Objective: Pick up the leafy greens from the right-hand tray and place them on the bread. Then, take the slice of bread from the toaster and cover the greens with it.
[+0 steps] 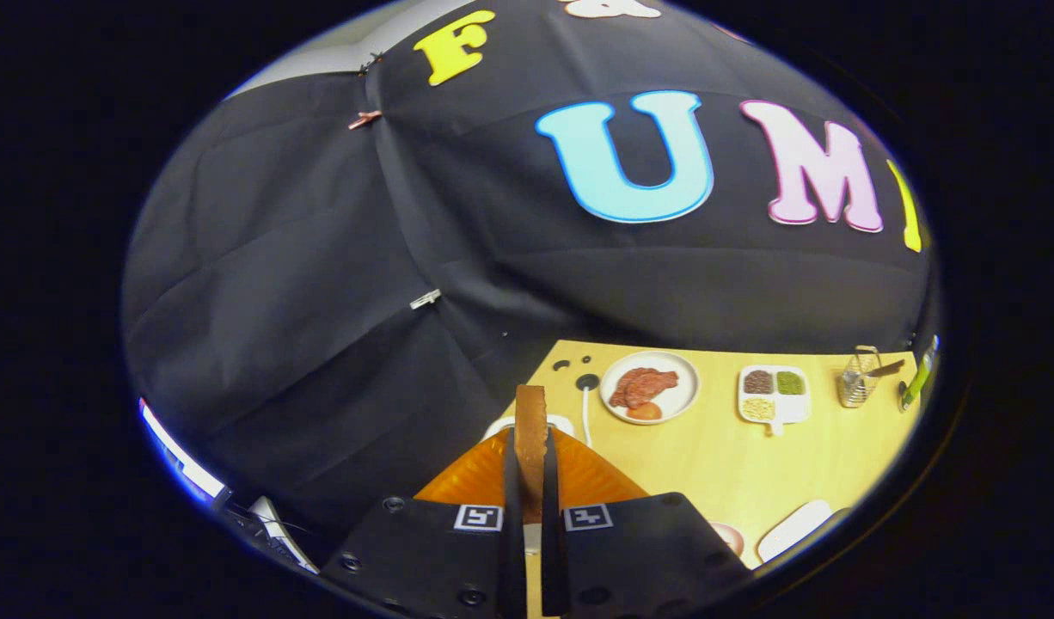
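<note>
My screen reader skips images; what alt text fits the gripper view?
The gripper is shut on a slice of bread held upright above an orange toaster. Beyond, a wooden table holds a plate of meat and a divided dish.

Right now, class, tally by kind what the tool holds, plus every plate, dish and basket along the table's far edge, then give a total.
Bread slice: 1, pinched between both fingers of the tool
Round plate: 1
Divided dish: 1
Wire basket: 1
Total: 4
</note>
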Demonstrator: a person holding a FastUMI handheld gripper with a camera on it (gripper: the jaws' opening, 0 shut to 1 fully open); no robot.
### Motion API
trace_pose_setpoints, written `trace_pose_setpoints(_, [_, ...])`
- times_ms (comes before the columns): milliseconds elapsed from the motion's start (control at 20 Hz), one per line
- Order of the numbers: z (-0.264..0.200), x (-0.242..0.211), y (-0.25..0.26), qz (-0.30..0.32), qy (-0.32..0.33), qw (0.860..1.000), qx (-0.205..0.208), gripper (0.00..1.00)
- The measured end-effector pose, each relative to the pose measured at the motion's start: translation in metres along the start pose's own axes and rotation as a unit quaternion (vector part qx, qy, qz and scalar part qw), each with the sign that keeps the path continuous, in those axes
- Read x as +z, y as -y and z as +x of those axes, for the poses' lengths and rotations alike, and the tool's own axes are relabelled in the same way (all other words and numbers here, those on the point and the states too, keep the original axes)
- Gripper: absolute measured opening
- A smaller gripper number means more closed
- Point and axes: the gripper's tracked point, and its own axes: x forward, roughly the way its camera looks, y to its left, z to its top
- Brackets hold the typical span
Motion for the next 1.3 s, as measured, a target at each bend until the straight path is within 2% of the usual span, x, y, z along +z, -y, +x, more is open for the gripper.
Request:
trace_pose_setpoints(150, [-0.032,-0.027,0.05,-0.007,-0.003,0.999,-0.048,0.11])
trace_pose_setpoints(300, [-0.045,-0.069,0.097,0.004,-0.022,0.996,-0.089,0.11])
trace_pose_setpoints(550, [-0.06,-0.131,0.139,0.052,-0.048,0.989,-0.131,0.11])
trace_pose_setpoints(850, [-0.052,-0.183,0.155,0.129,-0.053,0.979,-0.148,0.11])
trace_pose_setpoints(1100, [-0.038,-0.205,0.148,0.199,-0.056,0.968,-0.14,0.11])
trace_pose_setpoints(1300, [-0.036,-0.225,0.165,0.235,-0.062,0.958,-0.154,0.11])
